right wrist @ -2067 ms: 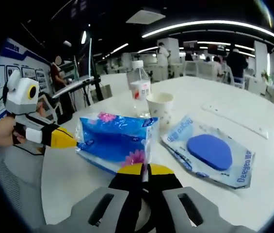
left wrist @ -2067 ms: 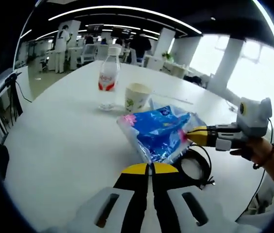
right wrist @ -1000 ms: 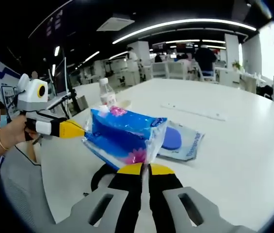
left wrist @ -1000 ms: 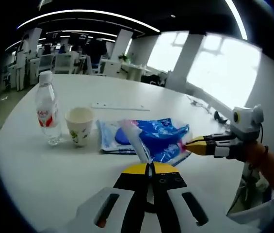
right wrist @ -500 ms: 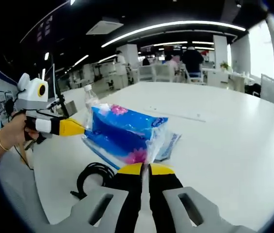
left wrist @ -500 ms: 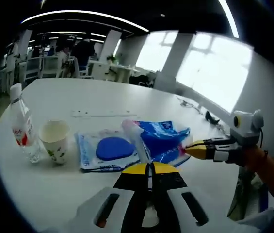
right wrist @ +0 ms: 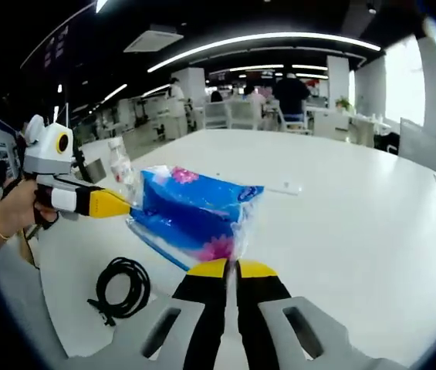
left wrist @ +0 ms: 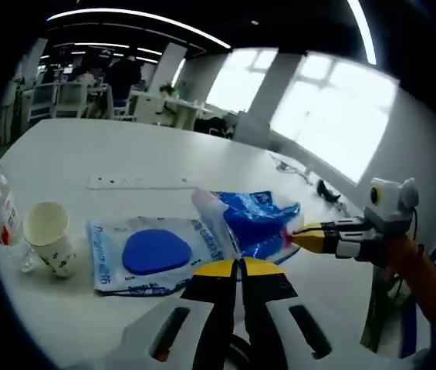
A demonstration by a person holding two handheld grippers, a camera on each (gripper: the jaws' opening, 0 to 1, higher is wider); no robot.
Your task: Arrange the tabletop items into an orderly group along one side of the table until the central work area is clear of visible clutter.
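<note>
The blue tissue pack [right wrist: 194, 214] hangs between both grippers, long axis running from the left gripper [right wrist: 117, 205] at 9 o'clock to the right gripper [right wrist: 231, 267] at 6. Each gripper's jaws are clamped on a pack end, above the white table [right wrist: 356, 231]; both are equally near

The right gripper [right wrist: 231, 267] clamps the blue tissue pack [right wrist: 194, 212] at its 5 o'clock corner; the left gripper [right wrist: 122, 205] grips its 9 o'clock edge. A black cable [right wrist: 121, 287] lies coiled at 7 o'clock.

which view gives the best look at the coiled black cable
The right gripper view: the coiled black cable lies whole on the white table, beside the lifted package. The left gripper view catches at most a dark sliver behind its claw.
</note>
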